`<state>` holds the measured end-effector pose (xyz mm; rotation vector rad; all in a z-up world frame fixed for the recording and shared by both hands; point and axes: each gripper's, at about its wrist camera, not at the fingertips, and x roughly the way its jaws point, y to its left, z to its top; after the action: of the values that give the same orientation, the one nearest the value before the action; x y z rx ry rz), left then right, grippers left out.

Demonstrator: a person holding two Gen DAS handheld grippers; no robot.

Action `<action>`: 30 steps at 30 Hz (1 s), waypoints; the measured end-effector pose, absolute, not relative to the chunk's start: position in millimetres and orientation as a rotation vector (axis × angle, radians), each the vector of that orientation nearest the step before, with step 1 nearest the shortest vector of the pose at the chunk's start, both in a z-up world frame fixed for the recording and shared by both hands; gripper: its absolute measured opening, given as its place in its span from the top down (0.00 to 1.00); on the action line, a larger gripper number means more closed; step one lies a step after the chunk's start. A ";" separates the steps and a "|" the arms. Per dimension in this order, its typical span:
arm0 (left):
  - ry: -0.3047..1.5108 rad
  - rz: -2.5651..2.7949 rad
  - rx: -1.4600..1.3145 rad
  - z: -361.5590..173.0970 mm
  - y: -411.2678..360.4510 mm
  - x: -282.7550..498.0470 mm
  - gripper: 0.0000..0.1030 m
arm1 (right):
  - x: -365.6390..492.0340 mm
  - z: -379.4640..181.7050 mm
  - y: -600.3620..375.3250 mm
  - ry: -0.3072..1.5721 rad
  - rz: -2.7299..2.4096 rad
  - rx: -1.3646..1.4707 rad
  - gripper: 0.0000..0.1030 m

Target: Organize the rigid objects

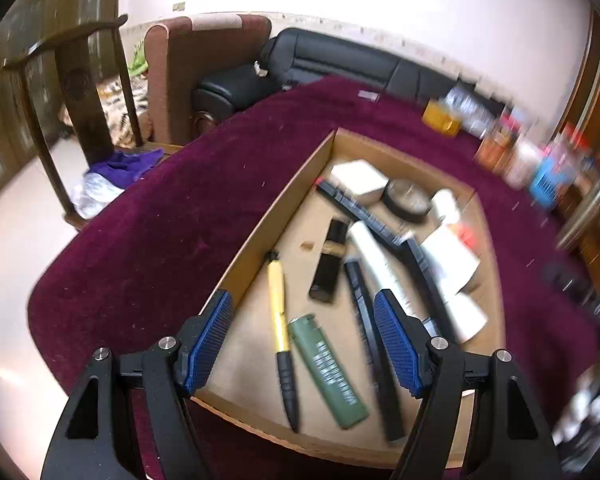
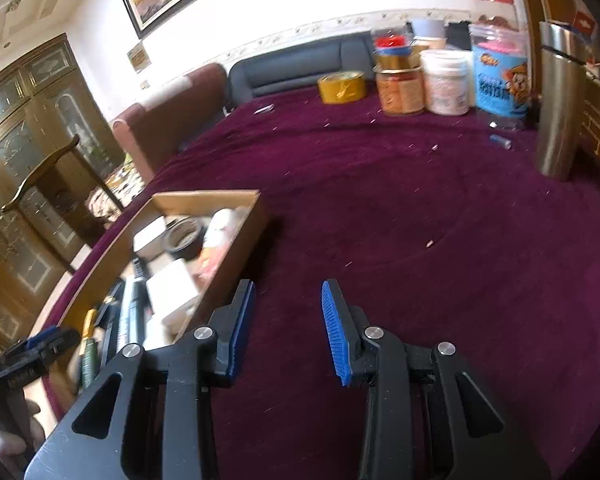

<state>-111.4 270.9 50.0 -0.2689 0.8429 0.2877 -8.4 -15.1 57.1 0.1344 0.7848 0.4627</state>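
Cardboard box (image 1: pixel 260 236) on the table (image 2: pixel 380 200) already holds the yellow pen (image 1: pixel 278 312), green lighter (image 1: pixel 328 368), black combs and white boxes. We judge sorting nearly done. Our left gripper (image 1: pixel 304 344) hovers over the box, jaws apart, empty; our right gripper (image 2: pixel 288 328), beside the box, is apart too.

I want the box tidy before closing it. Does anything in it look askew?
Yes. In the cardboard box, the black combs lie diagonally, crossing under the white tube; the pen and green lighter lie loose.
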 end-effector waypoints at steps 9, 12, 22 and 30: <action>0.943 0.230 -0.186 30.4 227.8 -75.2 0.26 | 3.7 42.5 -30.4 0.811 0.530 0.218 0.56; 0.895 0.236 -0.152 44.8 216.9 -58.8 0.26 | -0.5 46.5 -28.3 0.794 0.552 0.211 0.56; 1.078 0.277 -0.029 19.0 221.8 -33.1 0.26 | -2.1 47.9 -37.8 0.803 0.574 0.289 0.55; 0.985 0.359 -0.008 49.2 242.0 -54.1 0.26 | -0.8 46.0 -38.4 0.816 0.573 0.299 0.55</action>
<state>-54.1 242.0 49.2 -0.0083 0.9846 0.3594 -0.8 -38.4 46.0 0.2987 0.8155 0.5735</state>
